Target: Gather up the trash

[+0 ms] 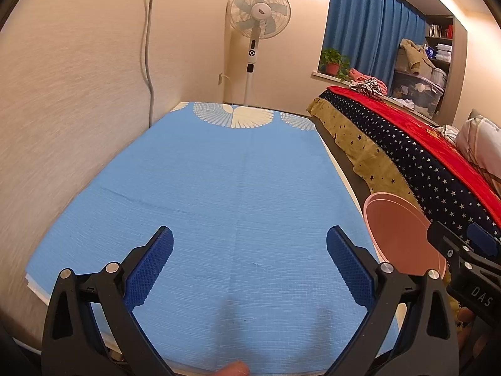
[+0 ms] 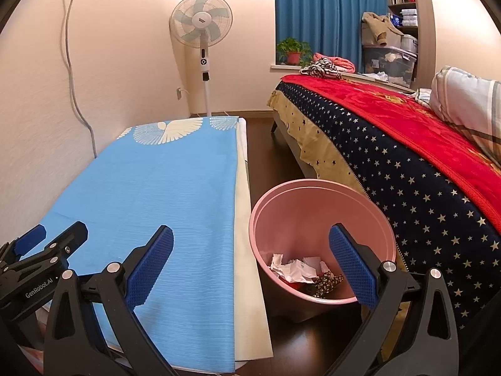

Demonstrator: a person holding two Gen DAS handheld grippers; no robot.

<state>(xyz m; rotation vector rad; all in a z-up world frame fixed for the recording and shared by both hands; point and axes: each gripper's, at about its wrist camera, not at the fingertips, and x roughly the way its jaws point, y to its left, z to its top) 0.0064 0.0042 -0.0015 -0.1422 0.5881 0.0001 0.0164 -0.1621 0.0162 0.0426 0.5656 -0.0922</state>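
Your left gripper, black-framed with ribbed blue pads, hangs over the light-blue woven cloth that covers the low table, its jaws spread wide with nothing between them. Your right gripper, of the same build, also stands spread and empty, held above the seam where the blue cloth meets the table's pale bare edge, with its right finger in front of the round pink plastic bin.

That bin stands on the dark wooden floor between the table and the bed, close to both. In it lie crumpled white paper scraps, and beside them a dark piece with small yellow dots and something red that is too hidden to make out. From the left wrist view only part of the bin's rim shows, at the right edge of the table, with the tip of your right gripper just in front of it.

The bed carries a navy blanket with pale stars and a red blanket over it. A white standing fan with pale blue blades stands at the far end of the table, and blue curtains hang behind a potted green plant on the sill.
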